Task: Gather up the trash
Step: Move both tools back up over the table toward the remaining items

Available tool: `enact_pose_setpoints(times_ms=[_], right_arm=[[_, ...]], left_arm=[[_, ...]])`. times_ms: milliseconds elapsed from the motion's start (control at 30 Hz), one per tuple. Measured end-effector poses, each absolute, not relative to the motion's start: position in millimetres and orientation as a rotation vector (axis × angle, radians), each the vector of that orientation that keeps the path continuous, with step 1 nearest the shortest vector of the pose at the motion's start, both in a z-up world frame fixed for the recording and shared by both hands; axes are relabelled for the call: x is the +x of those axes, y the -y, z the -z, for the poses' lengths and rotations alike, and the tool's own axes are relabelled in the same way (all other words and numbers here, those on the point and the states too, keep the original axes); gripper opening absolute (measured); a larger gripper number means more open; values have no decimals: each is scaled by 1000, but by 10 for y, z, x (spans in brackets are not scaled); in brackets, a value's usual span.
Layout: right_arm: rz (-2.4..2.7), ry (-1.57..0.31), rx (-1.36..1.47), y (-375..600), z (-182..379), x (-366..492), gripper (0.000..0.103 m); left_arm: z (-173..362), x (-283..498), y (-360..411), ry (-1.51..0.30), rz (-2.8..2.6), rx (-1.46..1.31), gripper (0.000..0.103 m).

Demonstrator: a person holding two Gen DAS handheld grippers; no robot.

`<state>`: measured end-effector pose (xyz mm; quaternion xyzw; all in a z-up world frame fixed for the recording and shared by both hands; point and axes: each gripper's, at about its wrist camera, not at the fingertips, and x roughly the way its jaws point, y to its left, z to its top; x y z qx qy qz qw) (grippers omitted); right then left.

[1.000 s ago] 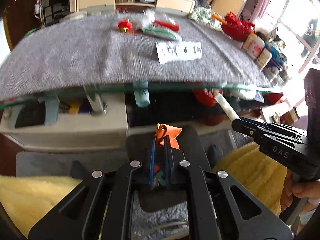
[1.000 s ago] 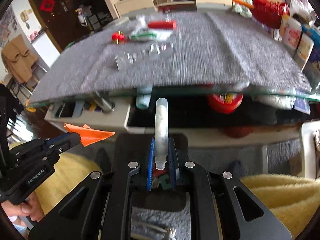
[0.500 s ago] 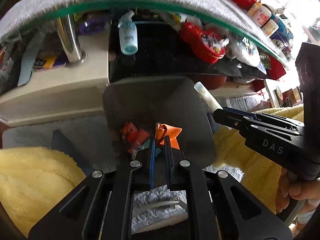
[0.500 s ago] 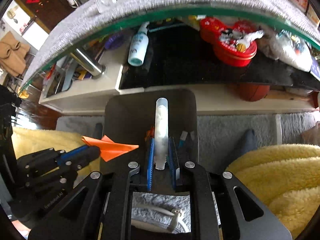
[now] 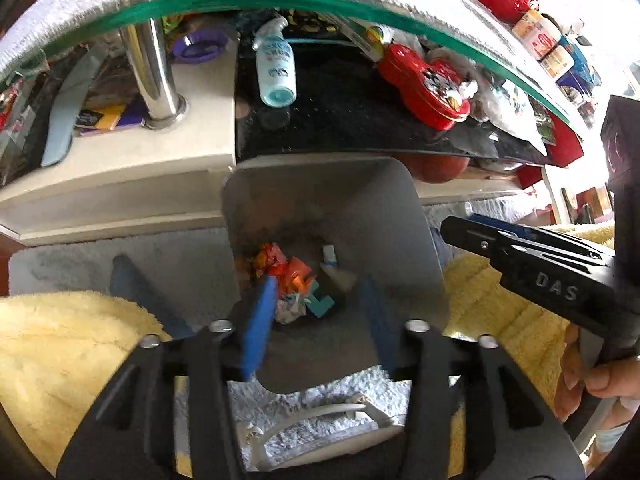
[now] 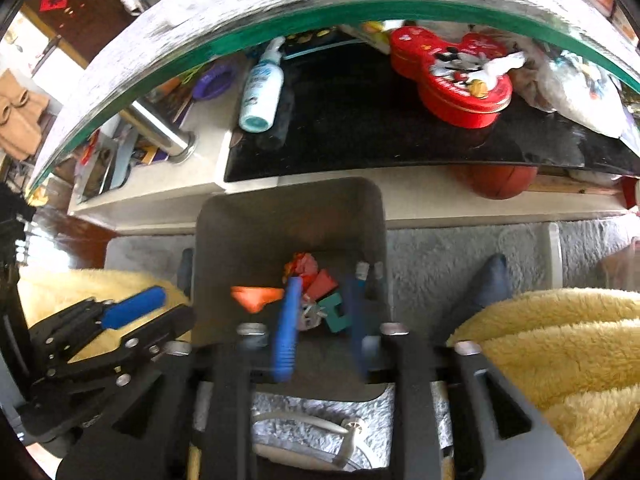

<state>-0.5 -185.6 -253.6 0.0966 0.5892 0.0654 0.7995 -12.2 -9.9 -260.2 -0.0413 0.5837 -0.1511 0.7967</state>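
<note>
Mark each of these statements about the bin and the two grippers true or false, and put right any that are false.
1. The grey bin stands on the floor in front of the low table. True.
2. The bin holds nothing. False: orange wrappers, a teal piece and other scraps lie at its bottom.
3. The left gripper holds an orange paper. False: its jaws are opening with nothing between them.
4. The right gripper hangs over the bin's mouth. True; its jaws are opening.
5. A red tin sits on the dark shelf under the glass tabletop. True.
6. The white bottle stands upright in the bin. False: it is on the shelf.
</note>
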Motion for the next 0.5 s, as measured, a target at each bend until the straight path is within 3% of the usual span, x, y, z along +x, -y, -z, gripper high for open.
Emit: enact_pose_setpoints(times_ms=[33,100,167,267,500], right_arm=[[-127,-1250,205,1880,2510,0,66],[-110,-1233,206,1938,2458,26,68],[-92,-1220,220,2002,2405,58,78],[-69,-1184,225,2099,2285,103,86],[-55,-1118,232,2236,1984,260,88]], left_arm=[[2582,-112,84,-1247,318,-89,53],[2545,-91,61,-1237,305,-86,60],[2483,-73,42,-1220,293,-81,71],[2360,-44,27,-1187,287,-71,79],[1962,124,-30,-1082,275,-57,82]])
